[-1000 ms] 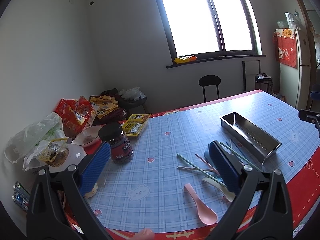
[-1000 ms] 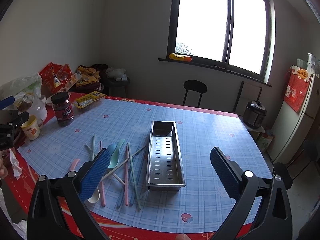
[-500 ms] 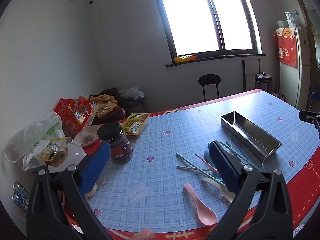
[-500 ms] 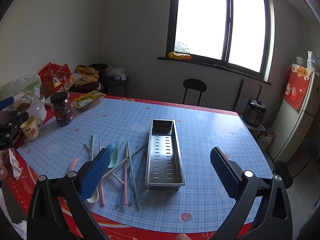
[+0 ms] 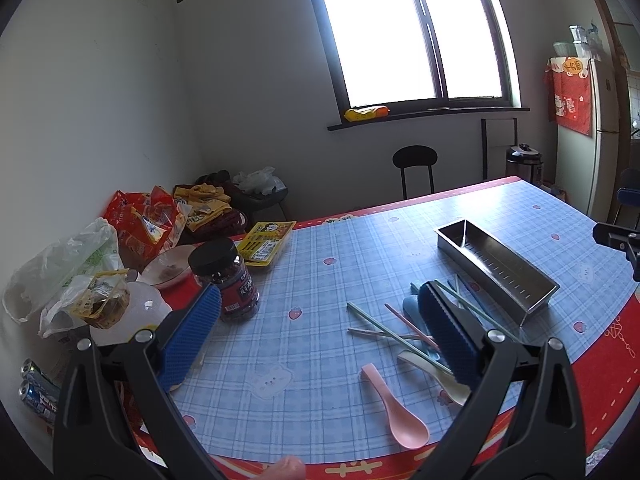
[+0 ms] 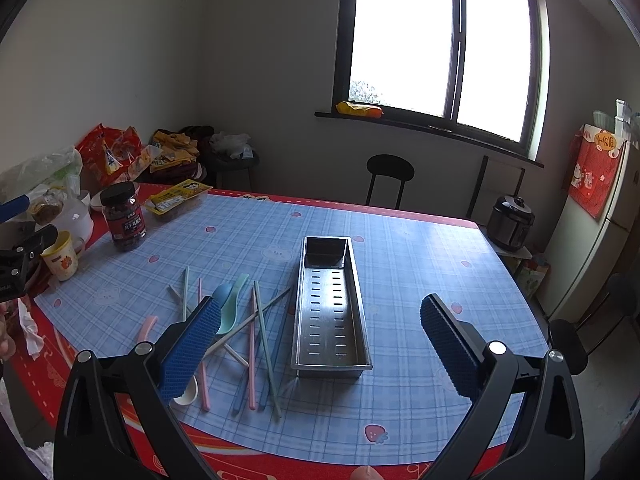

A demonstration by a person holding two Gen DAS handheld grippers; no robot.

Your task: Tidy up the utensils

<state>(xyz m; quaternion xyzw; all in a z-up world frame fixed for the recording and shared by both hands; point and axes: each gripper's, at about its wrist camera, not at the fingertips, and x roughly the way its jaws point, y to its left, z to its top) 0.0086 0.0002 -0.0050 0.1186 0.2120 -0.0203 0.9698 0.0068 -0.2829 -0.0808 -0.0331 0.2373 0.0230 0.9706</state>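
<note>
Nothing has shifted: left tool (image 5: 320,336) and right tool (image 6: 320,344) hover spread wide, empty, above the chopsticks (image 6: 262,344).

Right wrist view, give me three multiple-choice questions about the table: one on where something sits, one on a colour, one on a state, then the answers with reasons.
1. Where do the loose chopsticks and spoons lie relative to the rectangular perforated steel tray?
A. inside it
B. on the cloth to its left in the image
C. on the chair behind

2. What colour is the lid of the dark snack jar?
A. black
B. white
C. yellow

3. What state is the right gripper in?
A. shut on a spoon
B. shut on a chopstick
C. open and holding nothing

Answers:
1 B, the utensils are scattered on the blue checked tablecloth beside the tray, whose slotted floor is bare.
2 A, the jar's cap is black above a red label.
3 C, the blue pads stand far apart with nothing between them.
</note>
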